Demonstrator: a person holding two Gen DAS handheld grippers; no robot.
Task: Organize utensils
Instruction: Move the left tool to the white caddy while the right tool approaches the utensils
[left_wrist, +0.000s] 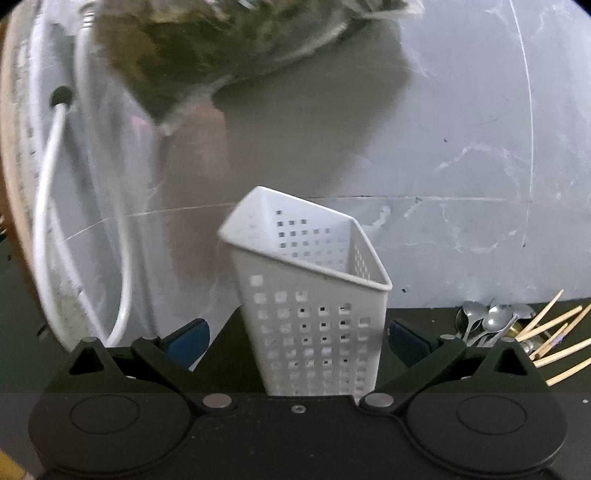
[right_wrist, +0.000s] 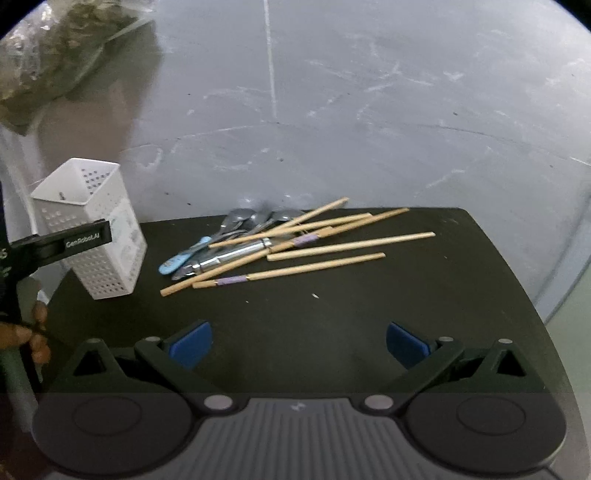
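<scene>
A white perforated utensil holder (left_wrist: 314, 295) stands on the black table, empty and leaning a little in the left wrist view. My left gripper (left_wrist: 297, 341) is open, its blue pads (left_wrist: 188, 341) on either side of the holder's lower part with a gap on each side. The right wrist view shows the holder (right_wrist: 96, 229) at the table's left end. A heap of wooden chopsticks (right_wrist: 317, 247), metal spoons (right_wrist: 251, 218) and a blue-handled spoon (right_wrist: 181, 258) lies mid-table. My right gripper (right_wrist: 297, 343) hangs open above bare table, short of the heap.
The black table (right_wrist: 406, 314) has rounded corners, with grey floor beyond its far edge. A white cable (left_wrist: 48, 206) and a mottled bag (left_wrist: 229, 40) lie on the floor behind the holder. A person's hand (right_wrist: 33, 336) holds the left gripper's handle.
</scene>
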